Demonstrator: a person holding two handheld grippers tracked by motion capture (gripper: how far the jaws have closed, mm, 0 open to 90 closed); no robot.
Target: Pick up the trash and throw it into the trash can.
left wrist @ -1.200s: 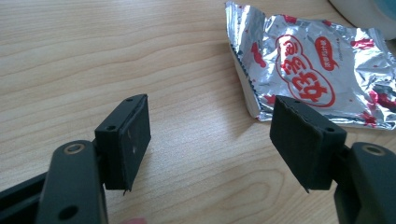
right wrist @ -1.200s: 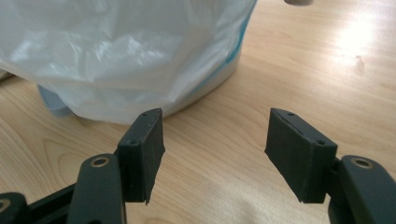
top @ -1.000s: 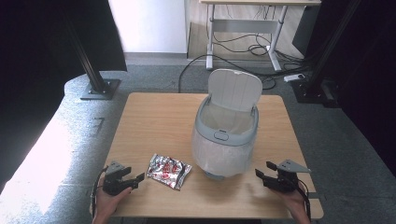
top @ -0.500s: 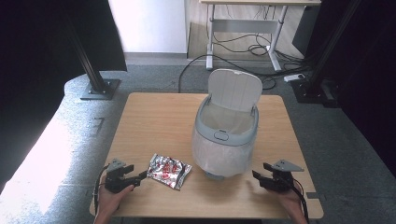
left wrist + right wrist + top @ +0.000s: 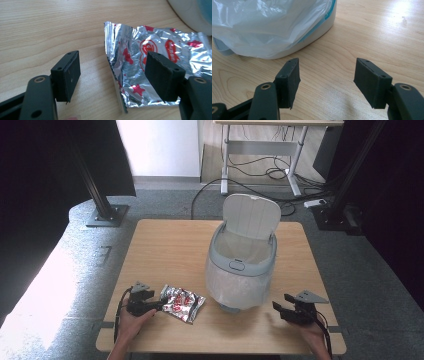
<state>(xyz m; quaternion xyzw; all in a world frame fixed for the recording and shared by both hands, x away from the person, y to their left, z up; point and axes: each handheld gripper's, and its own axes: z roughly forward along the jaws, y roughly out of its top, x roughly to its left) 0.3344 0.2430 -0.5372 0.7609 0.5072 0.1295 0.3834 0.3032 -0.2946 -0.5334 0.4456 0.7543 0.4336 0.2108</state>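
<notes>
At the near edge of the table [image 5: 165,240], pale wood with a fine straight grain, the left gripper [image 5: 159,306] lies low in a hand, its flat black rubber-faced jaws spread wide. In the left gripper view the wrapper [image 5: 150,62] lies flat on the wood with its crimped, saw-toothed edge between the jaws; one pad stands over the foil and the other over bare wood, neither pressing on it. The wrapper [image 5: 181,303] is crinkled silver foil, printed with red stars and a red oval mark, and lies near the front left of the table, just left of the bin [image 5: 242,270].

At the front right the right gripper [image 5: 280,310] is released too: its blocky black jaws stand apart over bare wood with nothing between them, pointing toward the bin's foot.

Farther in, the bin stands near the table's middle, a rounded grey-white plastic tub with a teal trim line. A thin, wrinkled translucent liner [image 5: 262,22] drapes over its rim and down its side. Its flat, round-topped lid [image 5: 251,216] stands tipped up at the back.
</notes>
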